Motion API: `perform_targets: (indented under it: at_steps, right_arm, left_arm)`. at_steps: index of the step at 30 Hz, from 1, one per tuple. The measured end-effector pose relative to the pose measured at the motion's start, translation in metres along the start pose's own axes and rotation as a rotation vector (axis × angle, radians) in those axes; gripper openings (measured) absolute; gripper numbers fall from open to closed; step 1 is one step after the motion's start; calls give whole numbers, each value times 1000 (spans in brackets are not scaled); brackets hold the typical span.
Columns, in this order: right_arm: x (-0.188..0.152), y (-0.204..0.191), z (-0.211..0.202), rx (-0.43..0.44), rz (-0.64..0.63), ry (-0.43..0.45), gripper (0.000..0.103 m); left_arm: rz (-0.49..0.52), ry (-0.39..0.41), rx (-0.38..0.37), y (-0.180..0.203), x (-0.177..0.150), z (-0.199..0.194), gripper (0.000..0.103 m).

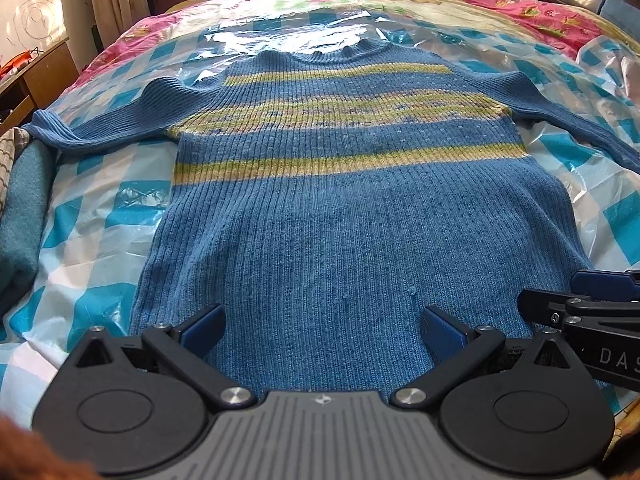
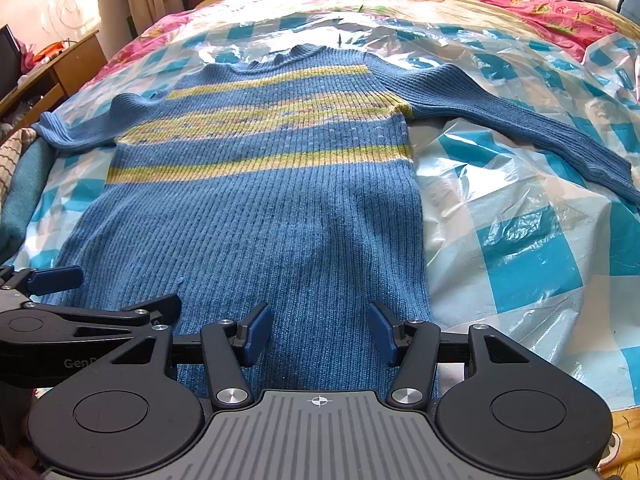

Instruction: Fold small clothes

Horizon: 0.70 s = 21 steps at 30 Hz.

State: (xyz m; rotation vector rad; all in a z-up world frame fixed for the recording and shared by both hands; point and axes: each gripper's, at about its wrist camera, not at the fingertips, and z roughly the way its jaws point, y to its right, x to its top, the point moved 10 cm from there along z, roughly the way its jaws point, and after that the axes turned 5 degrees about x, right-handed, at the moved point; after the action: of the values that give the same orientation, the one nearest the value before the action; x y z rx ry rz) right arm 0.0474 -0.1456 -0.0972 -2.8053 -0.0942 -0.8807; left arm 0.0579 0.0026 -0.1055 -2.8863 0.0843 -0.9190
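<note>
A small blue ribbed sweater [image 1: 340, 216] with yellow-green stripes lies flat on the bed, neck away from me, both sleeves spread out to the sides. It also shows in the right wrist view [image 2: 256, 216]. My left gripper [image 1: 322, 330] is open and empty over the sweater's hem, left of centre. My right gripper [image 2: 320, 330] is open and empty over the hem's right part. Each gripper shows at the edge of the other's view: the right one [image 1: 576, 300] and the left one [image 2: 100, 292].
A blue-and-white checked plastic sheet [image 2: 520, 240] covers the bed under the sweater. A pink floral bedspread [image 1: 552, 16] lies beyond it. A teal folded cloth [image 1: 24, 216] sits at the left edge. A wooden desk [image 2: 52, 76] stands at the far left.
</note>
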Motion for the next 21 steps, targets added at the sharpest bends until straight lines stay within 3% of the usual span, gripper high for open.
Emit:
perform_targets:
  at_steps: [9,21]
  right_arm:
    - [4,0,-5,-2,-3,17,54]
    - [25,16,-16,-19,15,76,54]
  left_arm:
    - [0,31,0,-1,8,-7,103]
    - [44,118,-14,13,46,-20,103]
